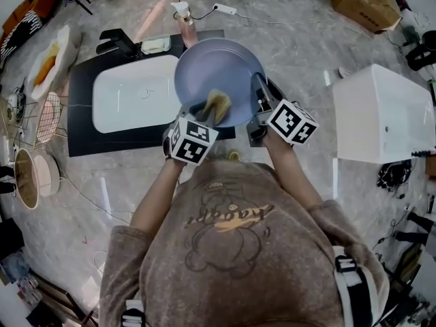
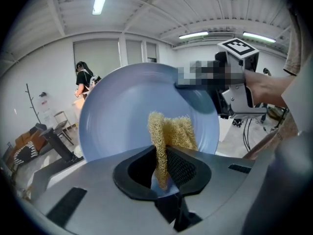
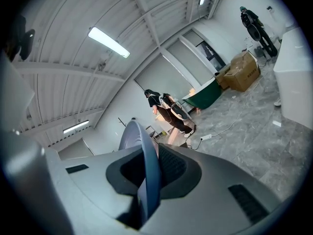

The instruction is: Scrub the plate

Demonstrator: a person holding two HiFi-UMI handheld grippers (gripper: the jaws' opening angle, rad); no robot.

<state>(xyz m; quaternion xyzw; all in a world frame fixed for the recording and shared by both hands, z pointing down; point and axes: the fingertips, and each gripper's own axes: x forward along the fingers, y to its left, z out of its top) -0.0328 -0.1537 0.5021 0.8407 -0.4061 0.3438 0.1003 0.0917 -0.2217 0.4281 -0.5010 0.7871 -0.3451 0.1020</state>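
Observation:
A pale blue plate (image 1: pixel 216 77) is held tilted up over the right end of the white sink (image 1: pixel 129 101). My right gripper (image 1: pixel 262 111) is shut on the plate's right rim; in the right gripper view the plate (image 3: pixel 146 180) runs edge-on between the jaws. My left gripper (image 1: pixel 204 118) is shut on a yellow mesh scrub pad (image 1: pixel 218 103) that lies against the plate's lower face. In the left gripper view the scrub pad (image 2: pixel 168 138) hangs from the jaws in front of the plate (image 2: pixel 127 111), and the right gripper (image 2: pixel 215 89) clamps the upper right rim.
A black counter (image 1: pixel 82 114) surrounds the sink, with a black tap (image 1: pixel 116 43) and a soap bottle (image 1: pixel 184 19) behind it. A white cabinet (image 1: pixel 381 114) stands to the right. Bowls and a wire rack (image 1: pixel 48 118) lie at the left. A person (image 3: pixel 168 111) stands far off.

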